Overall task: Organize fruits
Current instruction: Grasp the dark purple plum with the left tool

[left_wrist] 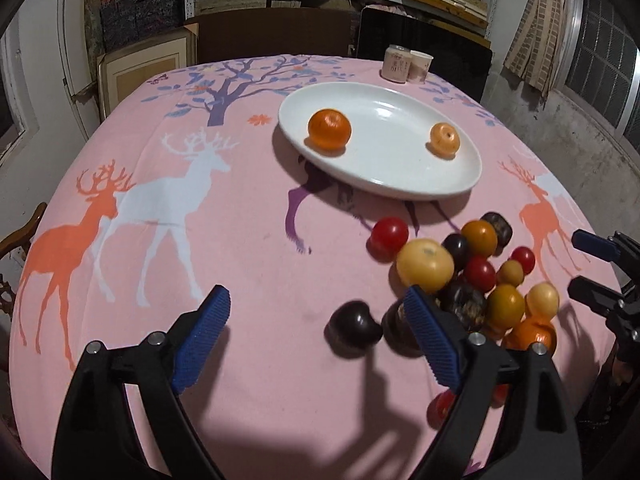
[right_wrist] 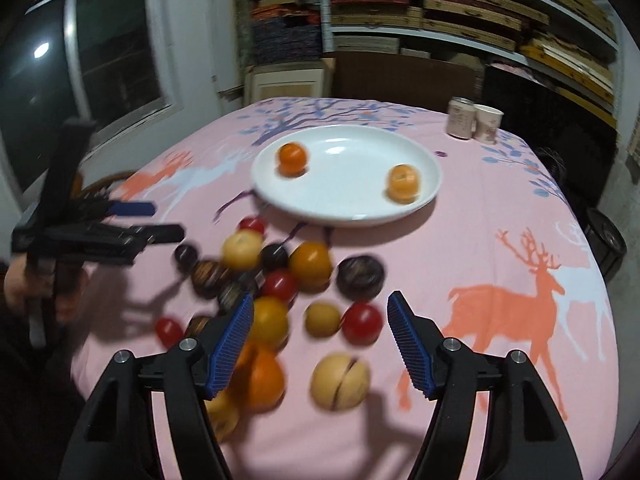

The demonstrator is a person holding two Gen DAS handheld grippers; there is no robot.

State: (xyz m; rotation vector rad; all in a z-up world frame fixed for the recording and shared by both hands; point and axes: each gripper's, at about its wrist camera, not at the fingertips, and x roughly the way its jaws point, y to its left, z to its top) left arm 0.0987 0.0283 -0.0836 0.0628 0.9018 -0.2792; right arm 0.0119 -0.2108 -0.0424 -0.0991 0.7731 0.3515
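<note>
Plate: white oval plate (left_wrist: 400, 178) sits on the far half of the pink deer-print tablecloth (left_wrist: 240, 260); in the right wrist view it (right_wrist: 352, 216) lies beyond the loose fruit.
Fruit on plate: a deep orange fruit (left_wrist: 329, 129) rests near the plate's left end and a paler orange fruit (left_wrist: 445, 139) near its right end, well apart from each other.
Loose fruit: a cluster of red, yellow, orange and dark fruits lies on the cloth just in front of the plate, many touching.
Named pieces: a red fruit (left_wrist: 389, 236) sits at the cluster's left edge beside a large pale yellow fruit (left_wrist: 425, 266); a dark purple fruit (left_wrist: 354, 328) lies apart on the near side.
Left gripper: left gripper (left_wrist: 316, 322) hangs over the cloth with jaws spread wide and nothing between them; the dark purple fruit shows in the gap, and the right finger overlaps the cluster's near edge.
Right gripper: right gripper (right_wrist: 320, 318) is also wide open and holds nothing; a red fruit (right_wrist: 362, 323), a small tan fruit (right_wrist: 322, 319) and a pale split fruit (right_wrist: 340, 380) lie in the gap.
Blur: the right wrist view is smeared, so fruit outlines there are soft.
Far corner: two paper cups (left_wrist: 406, 65) stand touching behind the plate.
</note>
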